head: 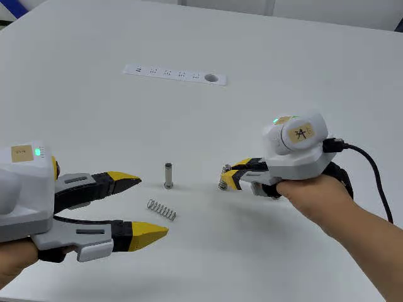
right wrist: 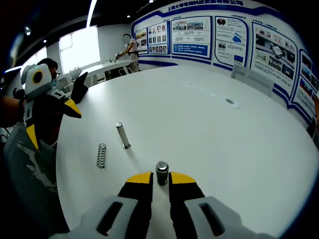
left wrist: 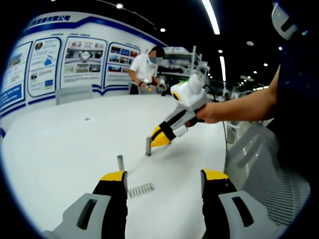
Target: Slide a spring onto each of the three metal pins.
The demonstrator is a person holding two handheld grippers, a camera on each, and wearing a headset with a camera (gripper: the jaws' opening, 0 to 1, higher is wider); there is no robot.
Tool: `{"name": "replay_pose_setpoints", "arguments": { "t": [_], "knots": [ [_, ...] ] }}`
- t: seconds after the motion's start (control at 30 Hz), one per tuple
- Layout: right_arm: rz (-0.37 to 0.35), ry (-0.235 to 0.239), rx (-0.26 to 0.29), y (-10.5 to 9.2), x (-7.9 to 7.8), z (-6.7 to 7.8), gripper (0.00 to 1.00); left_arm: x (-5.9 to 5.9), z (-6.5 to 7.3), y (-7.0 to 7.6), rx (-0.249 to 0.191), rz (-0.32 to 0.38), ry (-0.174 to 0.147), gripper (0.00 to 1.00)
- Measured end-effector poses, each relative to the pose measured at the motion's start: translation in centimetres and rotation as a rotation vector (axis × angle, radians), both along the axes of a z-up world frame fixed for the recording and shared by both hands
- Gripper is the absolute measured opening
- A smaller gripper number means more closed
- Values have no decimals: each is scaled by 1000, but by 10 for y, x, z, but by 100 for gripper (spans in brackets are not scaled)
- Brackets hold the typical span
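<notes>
left gripper (head: pixel 153 206) hung low with jaws wide apart, the loose spring (head: pixel 162 209) lying flat on the table (head: pixel 283 113) just ahead between them, likely lined up for a pick. bare pin (head: pixel 168 175) stood upright just beyond the spring, probably the next target. right gripper (right wrist: pixel 160 176) had jaws nearly together, pinching the sprung pin (right wrist: pixel 162 171) at its tips, seemingly to seat the coil. 1 spring on, 1 loose.

head view: above, looking down and forward over the white table (head: pixel 264 56), mid-range | left gripper view: low by the tabletop, facing the right gripper (left wrist: pixel 159 139) | right gripper view: low, close on the sprung pin (right wrist: pixel 162 173), left gripper (right wrist: pixel 52 122) at left edge | shared by all: bare pin (head: pixel 168 175), loose spring (head: pixel 161 209)
</notes>
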State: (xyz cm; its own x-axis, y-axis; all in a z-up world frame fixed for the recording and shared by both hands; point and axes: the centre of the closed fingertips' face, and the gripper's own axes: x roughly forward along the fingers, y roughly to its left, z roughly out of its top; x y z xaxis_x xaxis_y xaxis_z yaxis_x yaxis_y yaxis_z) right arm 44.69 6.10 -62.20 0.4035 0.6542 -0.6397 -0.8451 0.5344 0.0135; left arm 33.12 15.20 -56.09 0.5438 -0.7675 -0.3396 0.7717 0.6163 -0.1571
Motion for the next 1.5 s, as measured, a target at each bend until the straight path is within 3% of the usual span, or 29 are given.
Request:
{"name": "replay_pose_setpoints", "arguments": {
  "t": [0.2,0.33,0.6,0.9,1.23,1.5],
  "knots": [
    [7,14,-11,-7,-13,-2,14,0,-2,1,2,3,5,60],
    [38,16,-8,-2,-28,1,14,0,-3,0,3,-1,7,60],
    [143,24,16,31,-51,5,14,0,-2,-3,9,-10,6,60],
    [271,48,2,67,-78,-11,17,-3,-4,0,15,-6,12,60],
    [307,62,-22,88,-85,-25,17,-5,-6,-1,20,-11,19,59],
    [302,45,-54,92,-80,-35,17,-5,-6,2,22,-7,20,58]
  ]
}}
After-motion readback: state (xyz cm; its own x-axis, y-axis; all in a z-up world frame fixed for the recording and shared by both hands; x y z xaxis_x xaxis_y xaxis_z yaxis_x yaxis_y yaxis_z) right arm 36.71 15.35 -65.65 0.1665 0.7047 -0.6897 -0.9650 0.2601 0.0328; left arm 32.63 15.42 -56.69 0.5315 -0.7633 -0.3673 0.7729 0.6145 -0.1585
